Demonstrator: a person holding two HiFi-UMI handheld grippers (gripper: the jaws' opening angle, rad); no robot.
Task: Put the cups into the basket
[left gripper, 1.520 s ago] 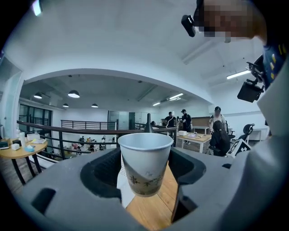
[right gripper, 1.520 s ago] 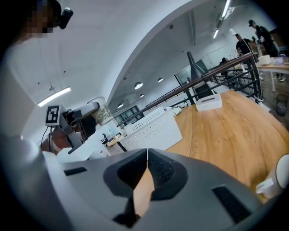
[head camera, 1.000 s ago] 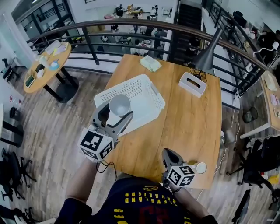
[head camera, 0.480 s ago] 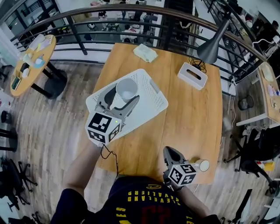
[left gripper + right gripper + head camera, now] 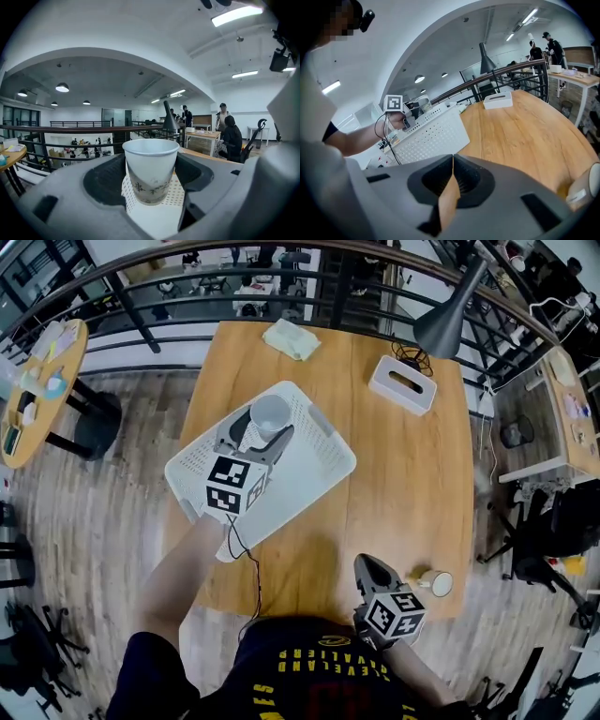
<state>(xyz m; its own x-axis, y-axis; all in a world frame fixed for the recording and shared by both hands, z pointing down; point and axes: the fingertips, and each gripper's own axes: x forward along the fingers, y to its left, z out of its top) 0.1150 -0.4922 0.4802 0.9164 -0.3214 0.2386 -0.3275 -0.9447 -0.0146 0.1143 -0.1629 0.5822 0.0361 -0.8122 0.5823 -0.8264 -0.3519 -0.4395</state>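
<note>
Left hand-held gripper [image 5: 152,182] clamps a paper cup [image 5: 150,161]; dark print illegible.

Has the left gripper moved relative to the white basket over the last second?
Yes. The left gripper, holding the paper cup, has moved away from the person, from the basket's near-left edge to over its interior.

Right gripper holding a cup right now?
No: the right gripper is shut with nothing between its jaws, and the nearby cup rests apart from it on the table.
</note>
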